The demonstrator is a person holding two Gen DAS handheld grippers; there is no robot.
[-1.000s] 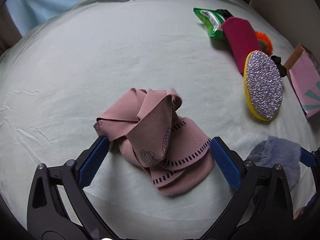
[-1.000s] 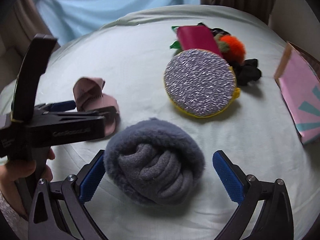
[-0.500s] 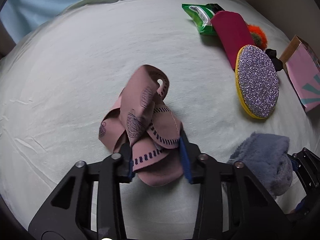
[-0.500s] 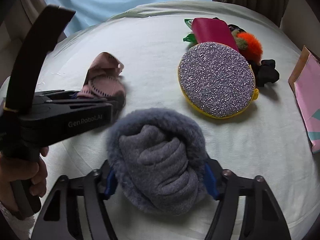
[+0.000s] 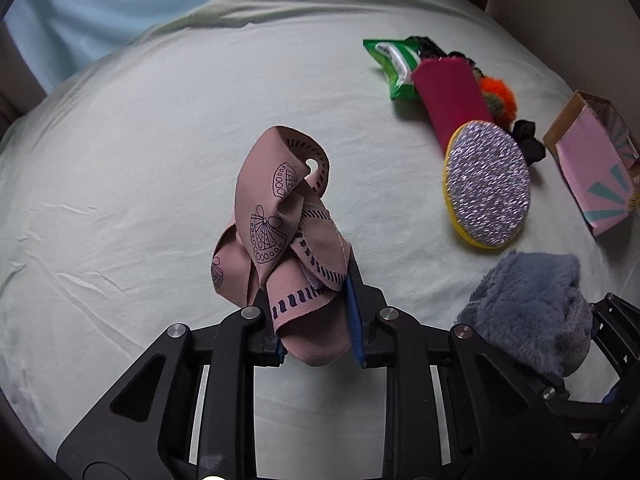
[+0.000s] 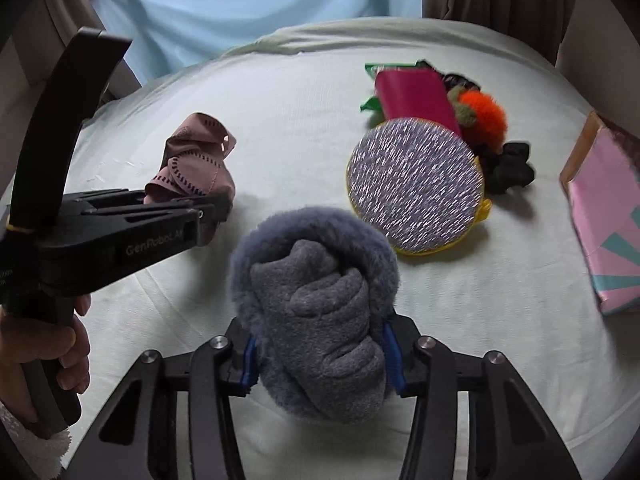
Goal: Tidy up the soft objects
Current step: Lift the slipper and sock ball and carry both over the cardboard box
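Note:
My left gripper [image 5: 318, 320] is shut on a crumpled pink cloth [image 5: 280, 224] with dark printed patterns and holds it above the pale green bed sheet [image 5: 140, 140]. The cloth also shows in the right wrist view [image 6: 192, 168]. My right gripper [image 6: 320, 356] is shut on a rolled grey fuzzy item [image 6: 316, 304], lifted off the sheet. That item shows at the lower right of the left wrist view [image 5: 532, 304]. The left gripper [image 6: 216, 208] shows in the right wrist view, left of the grey roll.
At the far right lie a round silver glitter pouch [image 5: 486, 190] with a yellow rim, a magenta case [image 5: 452, 96], a green packet [image 5: 394, 64], an orange pom-pom [image 6: 482, 114], a black scrunchie [image 6: 510, 168] and a pink box [image 5: 596, 168]. A person's hand [image 6: 44, 348] holds the left gripper.
Both grippers have closed, the left on the pink cloth and the right on the grey roll. Both have lifted their loads off the sheet.

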